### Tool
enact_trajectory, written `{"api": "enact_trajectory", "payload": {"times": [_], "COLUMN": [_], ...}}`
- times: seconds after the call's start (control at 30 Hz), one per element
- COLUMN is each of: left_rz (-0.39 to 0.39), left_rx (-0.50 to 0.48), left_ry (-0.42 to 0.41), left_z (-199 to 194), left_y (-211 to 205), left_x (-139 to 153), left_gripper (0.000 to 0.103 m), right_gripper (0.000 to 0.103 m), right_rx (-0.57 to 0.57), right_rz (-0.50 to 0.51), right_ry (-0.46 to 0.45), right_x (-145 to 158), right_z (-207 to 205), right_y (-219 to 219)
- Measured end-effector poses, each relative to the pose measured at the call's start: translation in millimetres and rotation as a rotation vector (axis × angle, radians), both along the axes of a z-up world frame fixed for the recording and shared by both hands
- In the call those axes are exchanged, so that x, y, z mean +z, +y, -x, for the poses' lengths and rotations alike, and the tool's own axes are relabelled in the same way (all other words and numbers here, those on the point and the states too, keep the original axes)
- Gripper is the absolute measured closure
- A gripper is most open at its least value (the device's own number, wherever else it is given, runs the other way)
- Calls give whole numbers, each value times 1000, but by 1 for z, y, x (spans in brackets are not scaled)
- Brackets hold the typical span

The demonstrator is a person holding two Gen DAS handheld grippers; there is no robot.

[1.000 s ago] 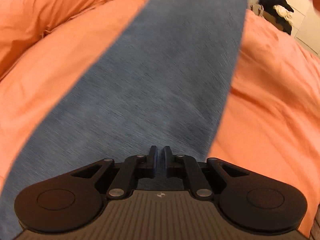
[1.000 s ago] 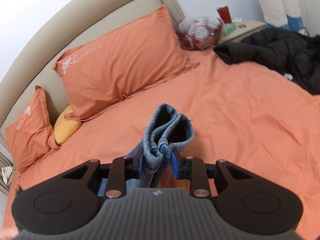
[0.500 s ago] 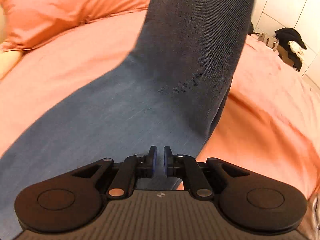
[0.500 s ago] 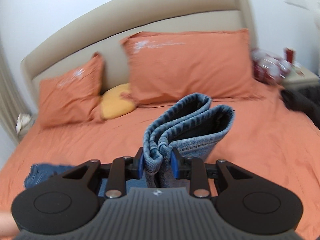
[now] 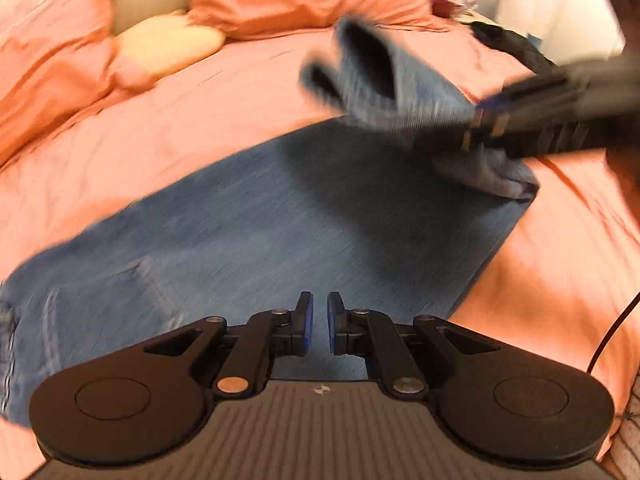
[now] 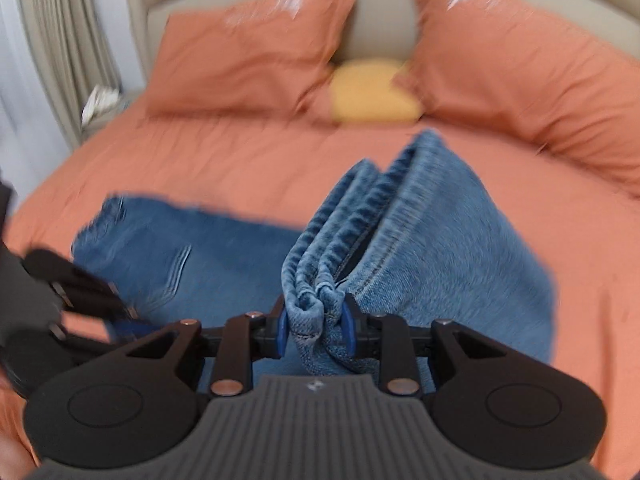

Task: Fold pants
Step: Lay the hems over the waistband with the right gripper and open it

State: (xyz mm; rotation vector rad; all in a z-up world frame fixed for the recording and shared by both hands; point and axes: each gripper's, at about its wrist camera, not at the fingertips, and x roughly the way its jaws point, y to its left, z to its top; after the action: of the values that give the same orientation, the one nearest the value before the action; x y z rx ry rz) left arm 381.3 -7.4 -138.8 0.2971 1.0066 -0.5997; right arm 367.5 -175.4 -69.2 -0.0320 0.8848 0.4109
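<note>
Blue denim pants (image 5: 280, 232) lie across the orange bed, waist end at the left (image 6: 132, 240). My right gripper (image 6: 316, 320) is shut on the bunched leg hems (image 6: 320, 292) and holds them raised over the lower legs; it also shows in the left wrist view (image 5: 480, 120) at the upper right, blurred. My left gripper (image 5: 318, 326) hovers low over the pants' near edge, jaws nearly closed with a thin gap and nothing between them. It shows blurred at the left edge of the right wrist view (image 6: 120, 320).
The orange bed sheet (image 5: 200, 120) spreads all around. Two orange pillows (image 6: 248, 52) and a yellow cushion (image 6: 374, 92) lie against the beige headboard. A black garment (image 5: 516, 48) lies at the far right. A curtain (image 6: 60, 40) hangs at the left.
My right gripper has swung the leg hems over toward the waist end, folding the legs back. The left wrist view has risen and now shows the whole pants on the bed.
</note>
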Motion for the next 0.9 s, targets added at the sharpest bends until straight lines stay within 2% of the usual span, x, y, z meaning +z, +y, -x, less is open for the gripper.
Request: {"api": "enact_trajectory", "payload": {"times": [0.13, 0.23, 0.33, 0.43, 0.47, 0.57, 0.7, 0.73, 0.87, 0.9], "left_rz": [26, 32, 21, 27, 32, 43, 51, 50, 40, 38], "left_rx": [32, 44, 52, 50, 49, 53, 62, 63, 69, 70], "left_ry": [22, 27, 44, 51, 51, 57, 62, 63, 69, 68], "left_z": [2, -1, 3, 9, 9, 10, 8, 8, 10, 10], "left_y": [21, 29, 48, 57, 58, 61, 61, 61, 61, 60], "left_x": [-9, -20, -26, -27, -27, -25, -20, -21, -21, -20], "left_gripper": [93, 86, 86, 83, 81, 79, 79, 79, 79, 79], "right_gripper": [80, 78, 62, 53, 48, 49, 49, 51, 88, 89], "right_rx": [36, 41, 59, 57, 46, -30, -126, -150, -147, -120], "right_rz": [75, 110, 88, 40, 48, 119, 83, 82, 11, 28], "right_ry": [72, 106, 155, 193, 186, 189, 280, 290, 313, 291], "right_x": [-41, -55, -54, -39, -35, -38, -64, -70, -78, -73], "right_z": [-1, -2, -3, -5, -6, -16, -33, -34, -26, -21], "right_y": [30, 37, 39, 35, 36, 37, 36, 36, 35, 38]}}
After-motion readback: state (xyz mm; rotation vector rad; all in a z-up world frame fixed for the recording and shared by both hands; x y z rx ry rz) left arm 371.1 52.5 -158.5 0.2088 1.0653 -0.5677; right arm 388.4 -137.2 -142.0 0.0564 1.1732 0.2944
